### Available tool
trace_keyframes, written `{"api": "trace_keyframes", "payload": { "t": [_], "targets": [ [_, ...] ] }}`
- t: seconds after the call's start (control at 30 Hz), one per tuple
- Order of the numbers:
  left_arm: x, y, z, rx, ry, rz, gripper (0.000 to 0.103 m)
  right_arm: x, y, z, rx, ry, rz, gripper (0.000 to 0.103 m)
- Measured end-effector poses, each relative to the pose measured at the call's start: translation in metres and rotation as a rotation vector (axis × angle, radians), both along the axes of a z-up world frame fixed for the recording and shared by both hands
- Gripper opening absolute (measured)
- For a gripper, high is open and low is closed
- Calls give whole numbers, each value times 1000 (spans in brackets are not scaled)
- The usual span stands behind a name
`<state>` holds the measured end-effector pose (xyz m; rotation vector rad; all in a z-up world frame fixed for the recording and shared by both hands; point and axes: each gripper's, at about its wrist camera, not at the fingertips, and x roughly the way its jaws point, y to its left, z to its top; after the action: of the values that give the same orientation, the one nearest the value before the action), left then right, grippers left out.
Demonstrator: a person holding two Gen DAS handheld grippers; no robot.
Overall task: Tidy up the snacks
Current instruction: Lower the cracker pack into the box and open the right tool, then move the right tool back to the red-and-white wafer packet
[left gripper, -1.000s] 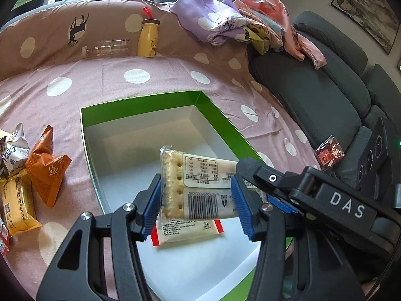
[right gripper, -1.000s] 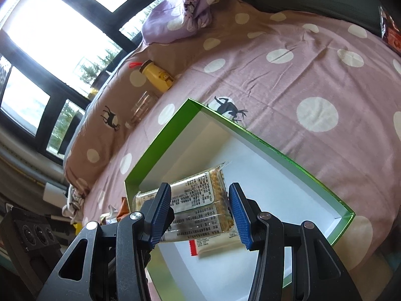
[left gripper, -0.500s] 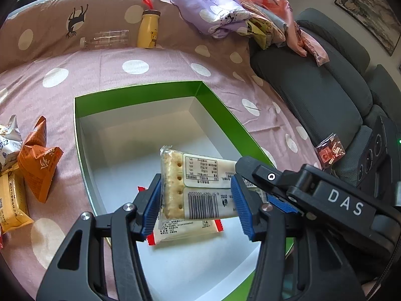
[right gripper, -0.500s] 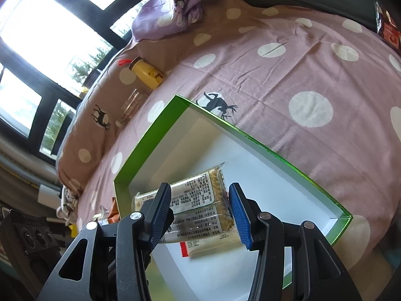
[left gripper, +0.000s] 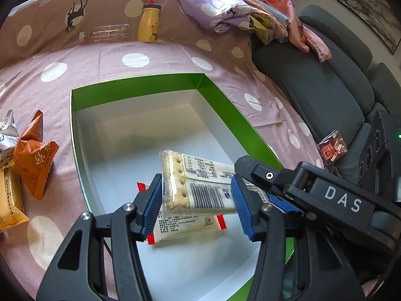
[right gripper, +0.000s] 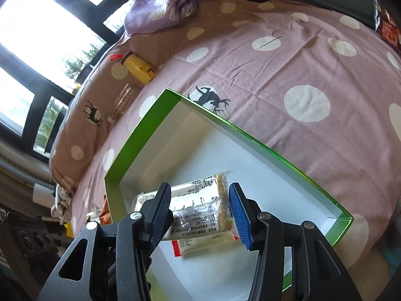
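A bed under a pink white-dotted sheet carries an open green cardboard box, an orange snack bag, a yellow bottle and a clear plastic bottle.

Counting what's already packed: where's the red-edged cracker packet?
In the left wrist view, the red-edged cracker packet lies on the green box floor, beneath the held packet.

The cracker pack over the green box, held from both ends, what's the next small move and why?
Probably lower it a little further, then let go. Both the left tool and the right tool are shut on the cracker pack, which hangs above the green box floor, over a red-edged pack already lying inside. Lowering first should let it settle beside or onto that pack instead of dropping.
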<state>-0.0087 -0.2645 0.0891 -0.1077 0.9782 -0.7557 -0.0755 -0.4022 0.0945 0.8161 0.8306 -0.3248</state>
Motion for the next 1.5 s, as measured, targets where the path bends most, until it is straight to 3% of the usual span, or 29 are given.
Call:
{"api": "trace_keyframes", "payload": {
  "t": [0.4,0.97,1.3,1.5],
  "targets": [
    [-3,-8,-3,18,-2,-27,54,0,-5,-5,-33,68,-40,51],
    [-11,-3,4,-7,-19,-34,55,-1,-4,-2,-48,56,-45,51],
    [-21,59,37,-67,-85,79,76,0,27,31,-145,-60,3,54],
    [-25,117,50,-15,-151,200,84,12,71,50,-195,-167,126,73]
  ]
}}
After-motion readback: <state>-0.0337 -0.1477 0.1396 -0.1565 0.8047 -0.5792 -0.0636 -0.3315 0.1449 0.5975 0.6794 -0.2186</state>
